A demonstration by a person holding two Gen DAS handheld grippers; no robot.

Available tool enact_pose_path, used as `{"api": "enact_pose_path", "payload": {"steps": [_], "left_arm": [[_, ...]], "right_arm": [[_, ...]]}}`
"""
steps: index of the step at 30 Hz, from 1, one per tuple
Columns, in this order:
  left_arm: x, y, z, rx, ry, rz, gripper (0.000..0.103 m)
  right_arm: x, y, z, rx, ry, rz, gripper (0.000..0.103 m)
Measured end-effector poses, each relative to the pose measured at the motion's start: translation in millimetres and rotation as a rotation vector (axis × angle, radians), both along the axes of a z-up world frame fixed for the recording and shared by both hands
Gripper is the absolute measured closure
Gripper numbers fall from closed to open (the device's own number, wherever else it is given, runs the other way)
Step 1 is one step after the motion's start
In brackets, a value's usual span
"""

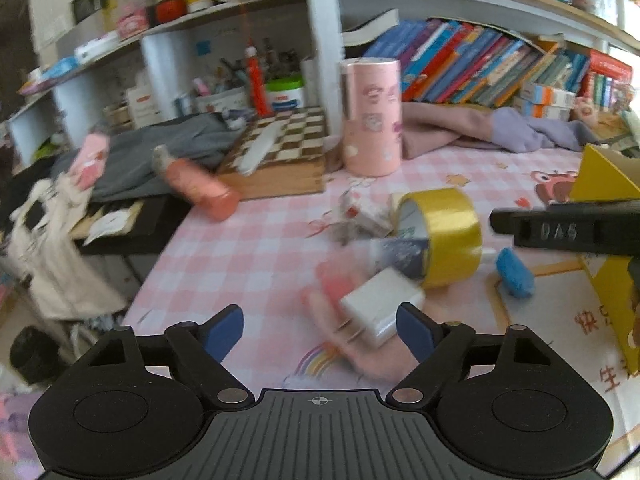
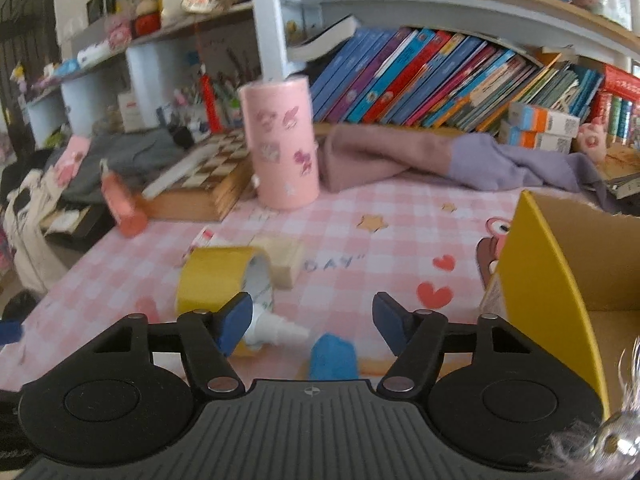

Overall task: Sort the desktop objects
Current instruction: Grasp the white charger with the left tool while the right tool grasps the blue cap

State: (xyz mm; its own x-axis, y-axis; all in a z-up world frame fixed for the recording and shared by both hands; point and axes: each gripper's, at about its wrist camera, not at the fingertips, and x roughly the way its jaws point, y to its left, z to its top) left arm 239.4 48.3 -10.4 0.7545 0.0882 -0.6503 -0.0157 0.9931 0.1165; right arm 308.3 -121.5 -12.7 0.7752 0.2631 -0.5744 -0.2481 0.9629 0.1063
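The shiny yellow tape roll (image 1: 444, 236) lay tipped on the pink checked desk mat (image 1: 248, 248), both the left gripper (image 1: 320, 330) and right gripper (image 2: 312, 322) unclenched, gripping nothing.

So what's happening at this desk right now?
A person with a gripper in each hand is sorting clutter on a pink checked desk mat. The left gripper is open around a white charger plug, its pads not yet pressing. The right gripper is open over a small blue object, beside a white spray bottle and a yellow tape roll. Neither holds anything. An open yellow cardboard box waits at the right.
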Motion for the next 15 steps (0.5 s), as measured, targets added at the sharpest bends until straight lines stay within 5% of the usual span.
{"api": "enact_pose_path", "payload": {"steps": [6,15], "left_arm": [[29.6,-15.9,-14.4,0.017,0.046,-0.118,0.026],[57.5,-21.0,-33.0,0.019,0.125,-0.163,0.029]], "right_arm": [[18.4,0.7,-22.7,-0.061,0.172,0.005,0.043],[28.6,0.1,-42.7,-0.063,0.269,-0.003,0.056]]}}
